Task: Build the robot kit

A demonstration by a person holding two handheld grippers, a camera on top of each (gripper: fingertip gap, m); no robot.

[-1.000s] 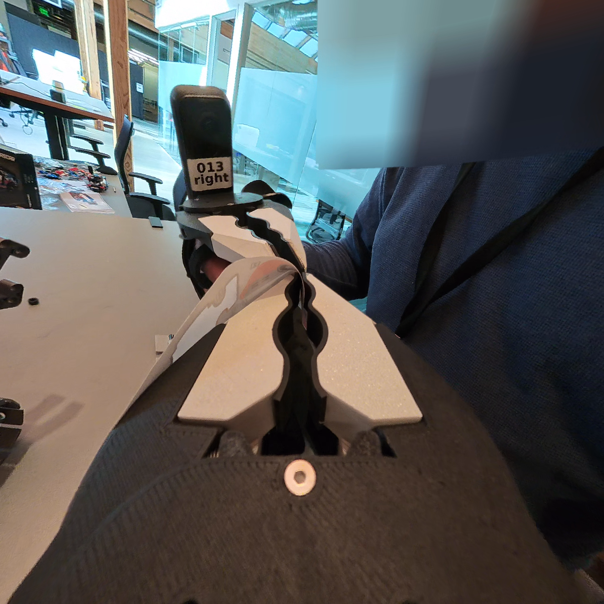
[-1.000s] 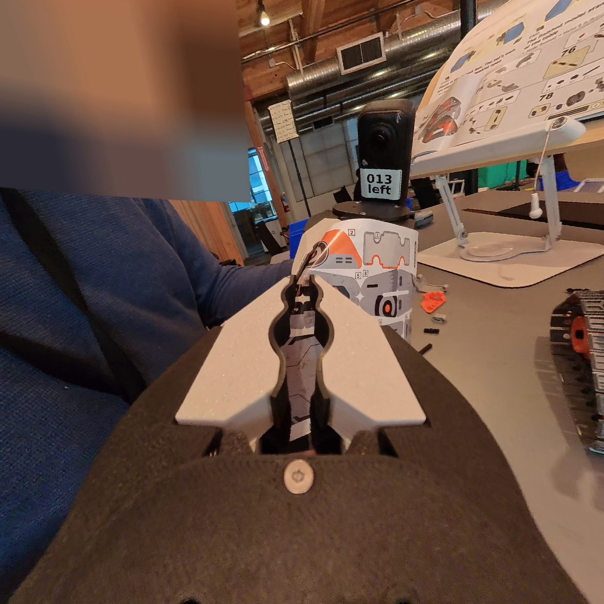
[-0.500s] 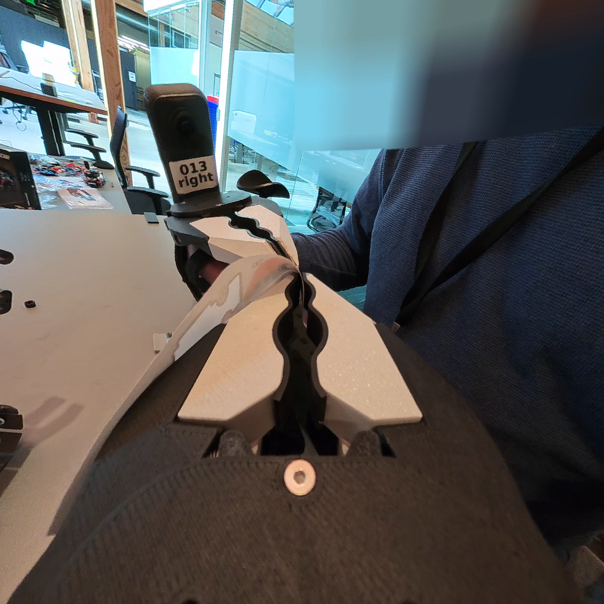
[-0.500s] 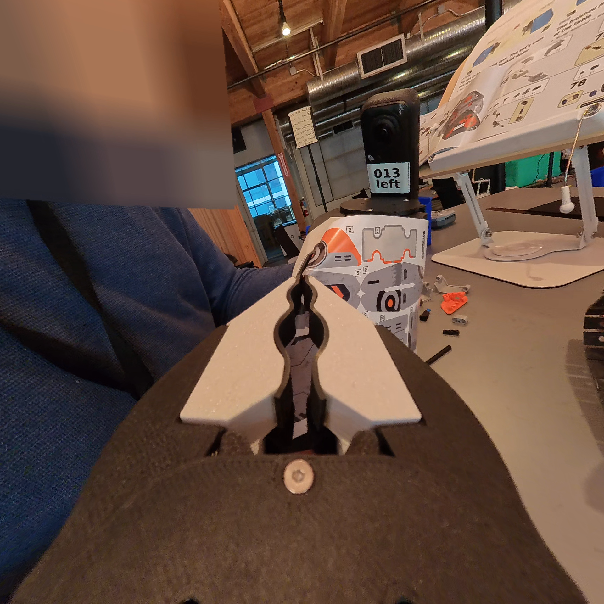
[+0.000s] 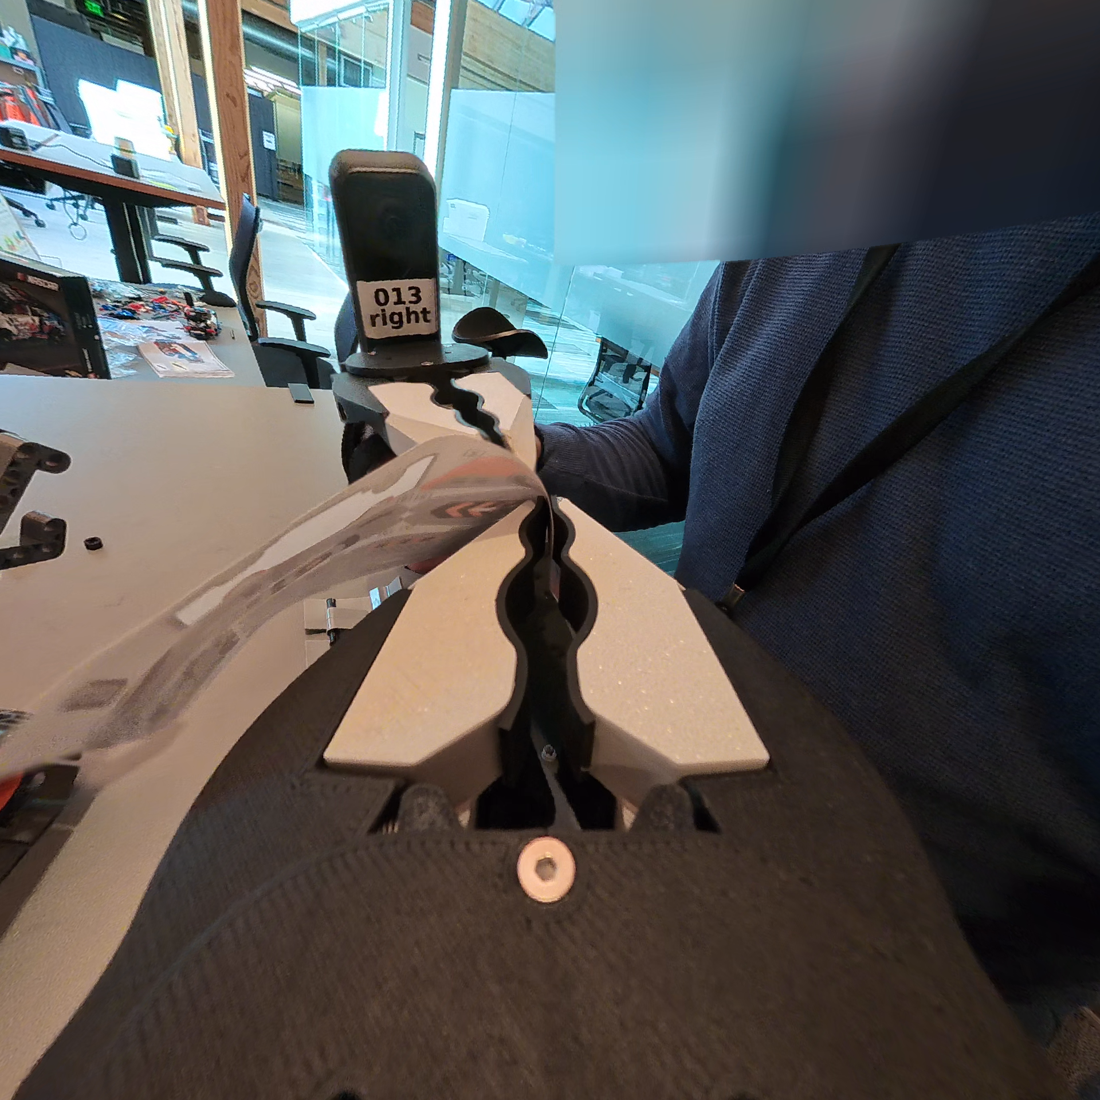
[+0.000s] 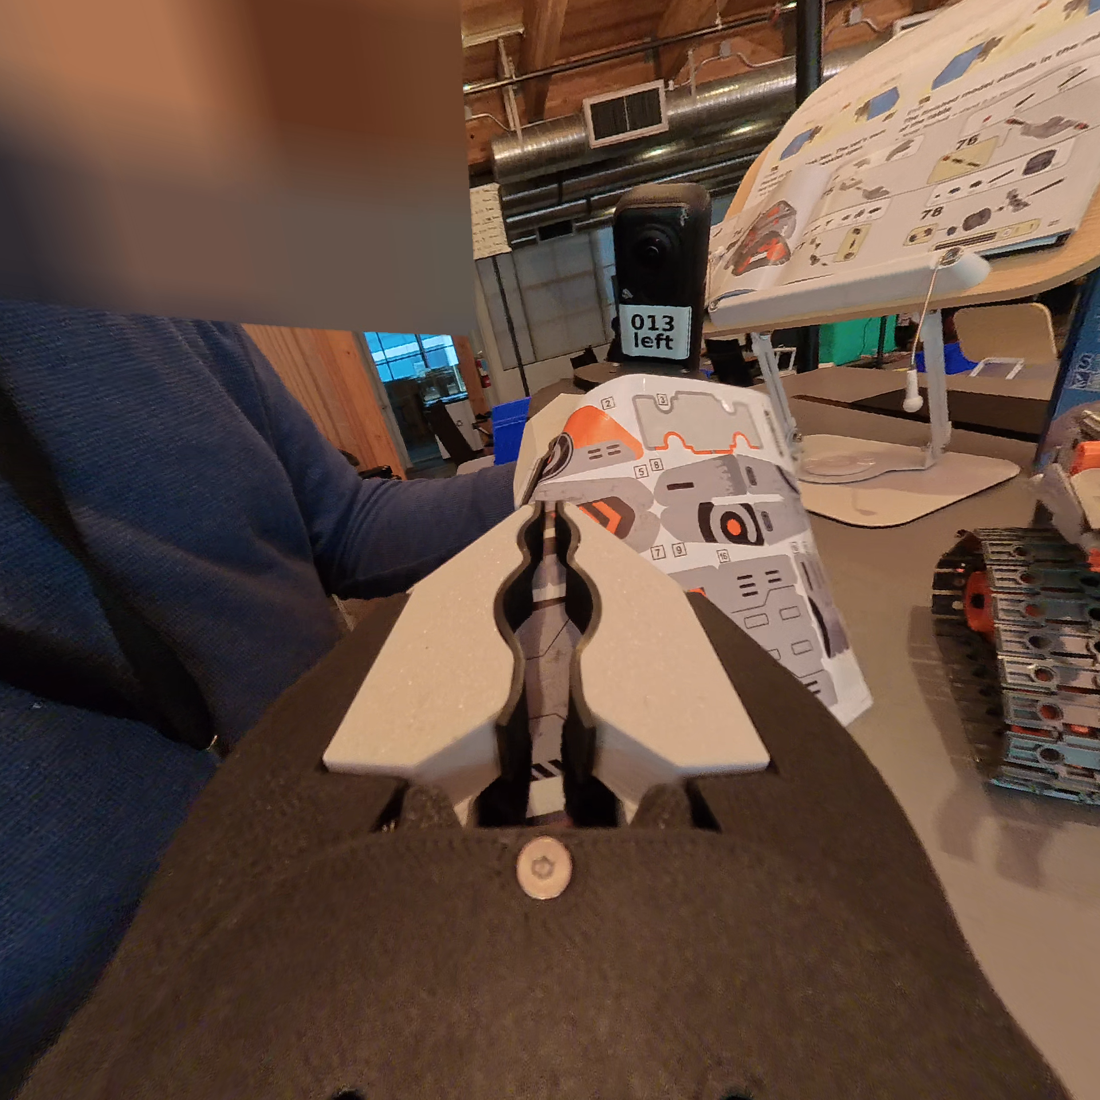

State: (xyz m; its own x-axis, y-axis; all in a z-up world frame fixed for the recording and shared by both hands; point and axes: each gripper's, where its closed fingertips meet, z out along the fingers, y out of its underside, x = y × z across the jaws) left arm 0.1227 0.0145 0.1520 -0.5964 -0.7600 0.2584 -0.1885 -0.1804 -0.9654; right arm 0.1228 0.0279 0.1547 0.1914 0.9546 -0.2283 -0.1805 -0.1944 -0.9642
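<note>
1. Black beam pieces (image 5: 30, 506) with holes, far left of the left gripper (image 5: 544, 512) on the pale table (image 5: 178, 452); a small black ring part (image 5: 91, 543) just beside them.
2. Sticker sheet (image 5: 333, 547) curling up and away to the left of the left gripper's tips, one edge pinched between its nearly closed white fingers (image 5: 452, 643); lower end blurred, hanging over the table.
3. Right gripper (image 5: 506, 443) straight ahead of the left one, tips meeting it at the sheet's top edge, black camera post (image 5: 387, 238) standing on top.
4. Blue sleeve (image 5: 619, 470) and blue sweater (image 5: 922, 536) of a person, to the right of both.
5. Seen from the right gripper (image 6: 550, 506): blue sleeve (image 6: 387, 524) to its left; fingers (image 6: 655, 643) closed narrow on the sticker sheet (image 6: 714, 524), a strip of it showing through the gap between them.
6. Sheet bowed outward ahead and to the right, printed grey, orange and black, hiding the left gripper's tips; only that gripper's camera post (image 6: 661, 262) visible above it.
7. Farther right: open instruction booklet (image 6: 922, 166) on a white stand (image 6: 928, 416), then a tracked brick-built vehicle (image 6: 1024, 655) on the grey table (image 6: 952, 893), apart from the sheet.
</note>
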